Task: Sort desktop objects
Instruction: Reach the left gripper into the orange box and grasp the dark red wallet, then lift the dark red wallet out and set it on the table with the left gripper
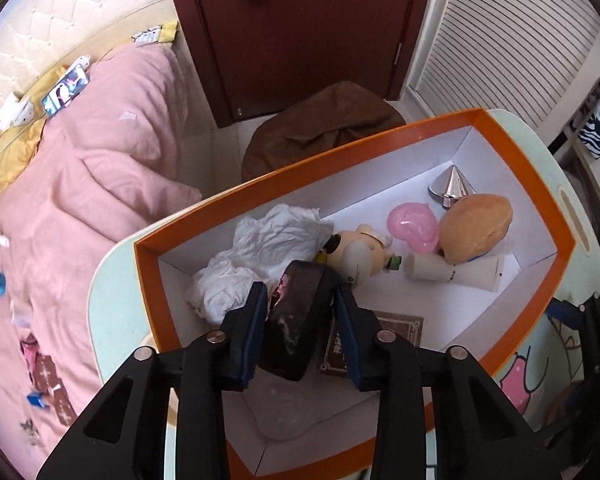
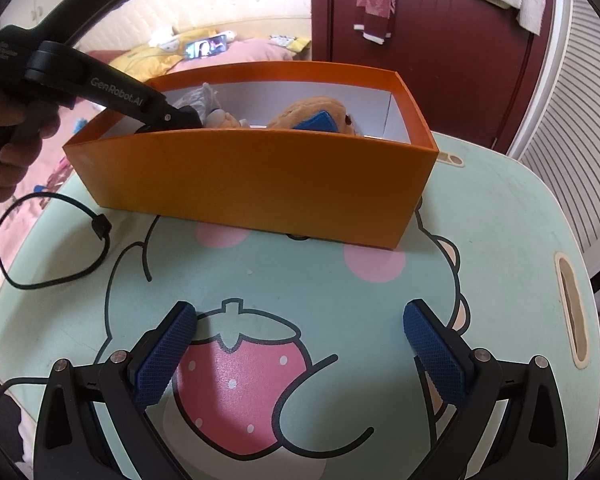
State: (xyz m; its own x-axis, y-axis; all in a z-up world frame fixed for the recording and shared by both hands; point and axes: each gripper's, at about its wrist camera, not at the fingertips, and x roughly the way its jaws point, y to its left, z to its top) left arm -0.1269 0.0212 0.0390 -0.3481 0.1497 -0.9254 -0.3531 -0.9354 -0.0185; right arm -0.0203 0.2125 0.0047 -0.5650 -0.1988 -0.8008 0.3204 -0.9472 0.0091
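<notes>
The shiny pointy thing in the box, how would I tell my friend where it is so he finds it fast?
Find the big orange box with white insides on the pale green table. Look in its far corner, beyond the pink blob and the tan plush toy. The silver cone sits there, the only shiny metal thing with a pointed top; everything near it is soft or plastic.

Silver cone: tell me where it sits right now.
In the left wrist view, the silver cone sits in the far right corner of the orange box, just beyond the pink blob and the tan plush.
</notes>
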